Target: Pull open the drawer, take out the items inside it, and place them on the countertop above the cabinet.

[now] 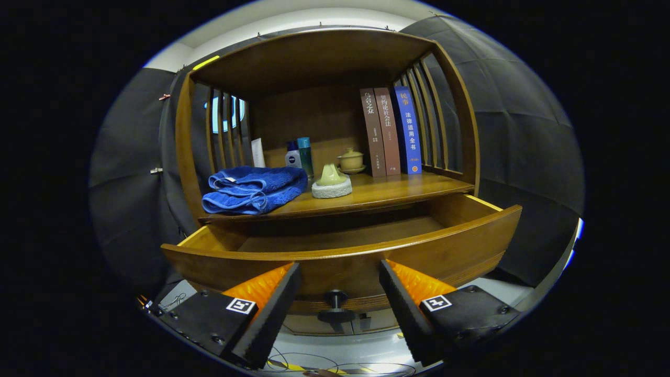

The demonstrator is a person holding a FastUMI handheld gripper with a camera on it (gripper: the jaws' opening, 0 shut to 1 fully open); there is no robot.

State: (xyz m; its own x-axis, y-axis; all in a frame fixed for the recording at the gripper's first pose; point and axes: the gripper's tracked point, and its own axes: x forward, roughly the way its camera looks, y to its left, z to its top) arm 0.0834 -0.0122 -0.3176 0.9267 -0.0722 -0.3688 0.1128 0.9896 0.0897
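Fingers of my gripper (339, 272) stand spread apart and grasp nothing; the drawer (340, 251) sits just ahead of them, pulled out from the cabinet (324, 63). Its knob (336, 302) lies in the gap between my 2 fingers, touched by neither. From this low angle I see the drawer's curved front, its 2 side walls and a bare strip of its floor at the far end; what lies nearer in it is hidden behind the front, so I cannot tell whether anything is inside.

Above the drawer runs the countertop (398, 191), roofed and fenced with slats on the left and right. On its left lies a folded blue towel (254, 189), reaching the near edge. Right of the towel, near the middle, a pale green cone (331, 175) stands on a white round pad (332, 189). Behind these, toward the far wall, stand a white tube (258, 153), a white bottle (293, 155) and a teal bottle (305, 154), close together. Right of them sits a small lidded cup (351, 159) on a saucer. Farther right 3 books (390, 131) stand upright, touching one another, 2 brown and 1 blue.
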